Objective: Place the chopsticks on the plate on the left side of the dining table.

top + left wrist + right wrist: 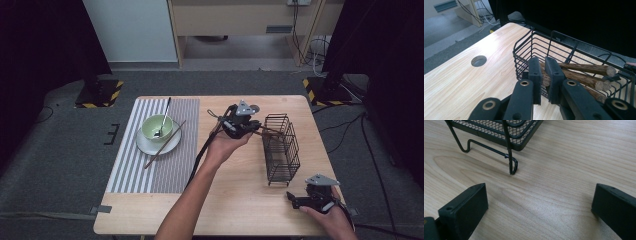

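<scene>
At the wire basket (574, 50), unlabelled chopsticks (584, 68) in left gripper (543, 75)

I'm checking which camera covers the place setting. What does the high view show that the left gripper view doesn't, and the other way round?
High view alone: the striped mat with a green bowl on a white plate, a spoon, one brown chopstick, and the right tongs resting near the table's edge.

Left gripper view alone: the round hole in the tabletop.

Both: the wire basket and the left tongs shut on a brown chopstick at its rim.
</scene>
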Demonstrator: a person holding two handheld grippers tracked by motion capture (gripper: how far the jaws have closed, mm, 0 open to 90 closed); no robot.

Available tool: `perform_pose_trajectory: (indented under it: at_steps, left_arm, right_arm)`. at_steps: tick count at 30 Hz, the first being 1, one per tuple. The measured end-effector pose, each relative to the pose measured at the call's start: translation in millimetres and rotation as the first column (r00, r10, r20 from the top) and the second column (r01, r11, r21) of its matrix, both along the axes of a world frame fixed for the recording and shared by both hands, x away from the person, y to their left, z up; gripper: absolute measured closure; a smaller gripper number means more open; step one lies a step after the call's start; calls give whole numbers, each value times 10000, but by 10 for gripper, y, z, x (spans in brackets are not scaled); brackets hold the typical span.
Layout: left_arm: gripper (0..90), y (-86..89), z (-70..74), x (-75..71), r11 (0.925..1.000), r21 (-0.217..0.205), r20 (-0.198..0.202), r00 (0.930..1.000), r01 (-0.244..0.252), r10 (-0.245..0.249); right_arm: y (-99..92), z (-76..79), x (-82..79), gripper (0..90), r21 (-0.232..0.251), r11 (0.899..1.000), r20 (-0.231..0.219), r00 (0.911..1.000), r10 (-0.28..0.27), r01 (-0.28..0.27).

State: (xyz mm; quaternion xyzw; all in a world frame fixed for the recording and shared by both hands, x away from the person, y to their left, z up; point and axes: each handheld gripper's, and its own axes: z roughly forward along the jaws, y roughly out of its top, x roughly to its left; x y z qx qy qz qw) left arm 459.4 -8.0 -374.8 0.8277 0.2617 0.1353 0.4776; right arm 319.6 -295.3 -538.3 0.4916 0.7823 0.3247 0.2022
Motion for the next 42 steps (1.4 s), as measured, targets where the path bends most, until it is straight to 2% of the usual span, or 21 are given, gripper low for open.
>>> perform_pose_trajectory:
  at_steps: [5, 11, 16, 22, 26, 34, 42]
  left_arm:
    - [837, 19, 7, 19, 9999, -137, -13, 10000, 86, -87]
    - [838, 100, 23, 68, 9978, -653, -179, 9998, 84, -96]
    - [838, 160, 54, 80, 9957, -930, -72, 10000, -12, 5]
    - [838, 244, 75, 85, 9916, -1289, -143, 9998, 106, -126]
    - [838, 323, 91, 80, 9846, -1741, -195, 9996, 153, -190]
    - [838, 480, 154, 44, 9818, -1896, -35, 9999, 107, -115]
    - [838, 559, 220, 9, 9779, -2087, 147, 9999, 116, -87]
  right_arm:
    - [0, 0, 0, 6, 0, 10000, -3, 10000, -1, 1]
    - [0, 0, 0, 6, -1, 10000, 3, 10000, -5, 5]
    - [1, 0, 0, 6, 2, 10000, 0, 10000, -6, 6]
    - [1, 0, -1, 6, 7, 10000, -9, 10000, -9, 9]
    - [1, 0, -1, 6, 7, 10000, -8, 10000, -9, 9]
    - [1, 0, -1, 6, 8, 10000, -10, 10000, -4, 4]
    - [2, 0, -1, 6, 8, 10000, -6, 10000, -16, 16]
